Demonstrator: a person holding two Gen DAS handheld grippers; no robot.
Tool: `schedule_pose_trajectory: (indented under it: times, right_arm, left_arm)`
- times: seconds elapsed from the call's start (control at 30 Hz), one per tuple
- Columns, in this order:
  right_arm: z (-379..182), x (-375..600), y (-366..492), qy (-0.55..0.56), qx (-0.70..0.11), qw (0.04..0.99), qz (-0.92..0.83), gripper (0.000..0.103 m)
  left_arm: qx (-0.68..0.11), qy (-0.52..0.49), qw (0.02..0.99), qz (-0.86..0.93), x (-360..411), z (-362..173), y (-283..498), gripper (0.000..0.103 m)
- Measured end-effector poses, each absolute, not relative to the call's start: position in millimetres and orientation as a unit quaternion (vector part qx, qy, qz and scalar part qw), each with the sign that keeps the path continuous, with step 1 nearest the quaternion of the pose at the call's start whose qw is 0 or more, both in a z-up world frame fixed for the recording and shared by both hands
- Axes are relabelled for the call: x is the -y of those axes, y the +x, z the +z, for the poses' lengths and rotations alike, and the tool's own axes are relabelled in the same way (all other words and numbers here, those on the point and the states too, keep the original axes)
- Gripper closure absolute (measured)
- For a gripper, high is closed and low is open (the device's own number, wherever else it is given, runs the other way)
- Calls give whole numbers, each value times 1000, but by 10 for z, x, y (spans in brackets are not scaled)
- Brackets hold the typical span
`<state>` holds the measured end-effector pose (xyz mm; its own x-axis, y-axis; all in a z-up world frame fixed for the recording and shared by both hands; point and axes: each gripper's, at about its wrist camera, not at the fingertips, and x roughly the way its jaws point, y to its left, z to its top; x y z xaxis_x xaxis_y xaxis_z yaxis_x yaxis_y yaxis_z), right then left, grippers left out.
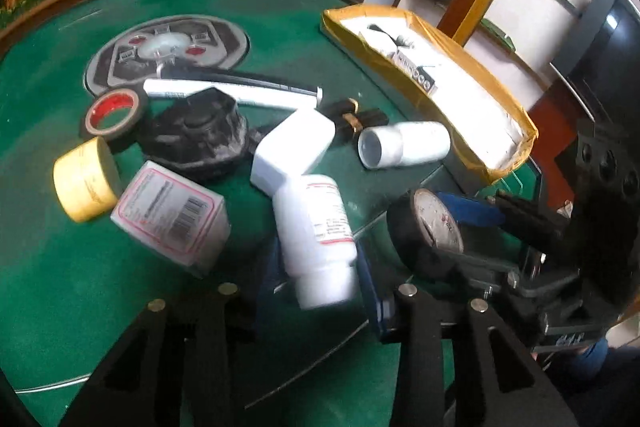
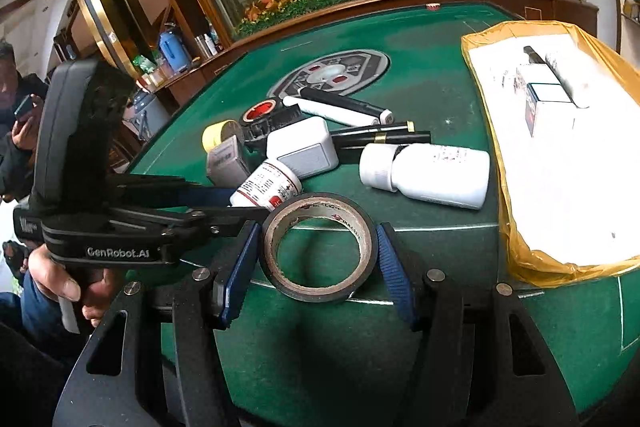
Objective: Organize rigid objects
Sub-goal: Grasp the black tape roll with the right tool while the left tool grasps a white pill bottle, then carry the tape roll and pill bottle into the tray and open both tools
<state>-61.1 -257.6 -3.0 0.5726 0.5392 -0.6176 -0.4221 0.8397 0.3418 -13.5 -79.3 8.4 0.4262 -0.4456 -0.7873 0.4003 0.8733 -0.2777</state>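
Note:
A small white pill bottle (image 1: 316,239) with a red-edged label sits between the blue pads of my left gripper (image 1: 318,273), which is shut on it at the near edge of the pile. The right wrist view shows the same bottle (image 2: 266,187) in the left gripper (image 2: 236,205). My right gripper (image 2: 318,267) is shut on a black tape roll (image 2: 320,291), a pad pressing each side, just above the green table (image 2: 320,367). The left wrist view has this roll (image 1: 436,223) at the right. A yellow-taped white box (image 1: 452,51) holding small items stands to the right.
The pile holds a larger white bottle (image 2: 428,175), a white adapter (image 2: 302,147), a barcoded carton (image 1: 172,215), yellow tape (image 1: 84,179), red-core tape (image 1: 114,113), a black lidded object (image 1: 196,135), markers (image 1: 240,91) and pens (image 2: 380,137). A seated person (image 2: 16,107) is at far left.

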Motion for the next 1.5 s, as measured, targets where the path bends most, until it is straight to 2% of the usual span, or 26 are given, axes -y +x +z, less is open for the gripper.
schedule_pose_trajectory:
  times: [0.13,0.63,0.9,1.17,1.27,1.5]
  right_arm:
    - [-39,2573,-623,79,-373,883,275,44]
    - [-110,2603,-596,92,-383,878,273,44]
    - [-108,2577,-588,83,-384,879,269,44]
    - [-73,2338,-658,-5,-388,886,254,43]
    - [-64,2318,-663,-15,-392,885,251,43]
    - [-87,2246,-716,-49,-395,884,246,42]
  left_arm:
    - [-475,-25,845,-244,824,91,-87,59]
    - [-454,-89,844,-270,626,59,-190,62]
    - [-444,-85,847,-278,648,103,-236,62]
    - [-440,-84,853,-269,600,142,-251,62]
    - [-440,-89,854,-264,555,139,-245,66]
    - [-439,-86,854,-265,543,139,-260,66]
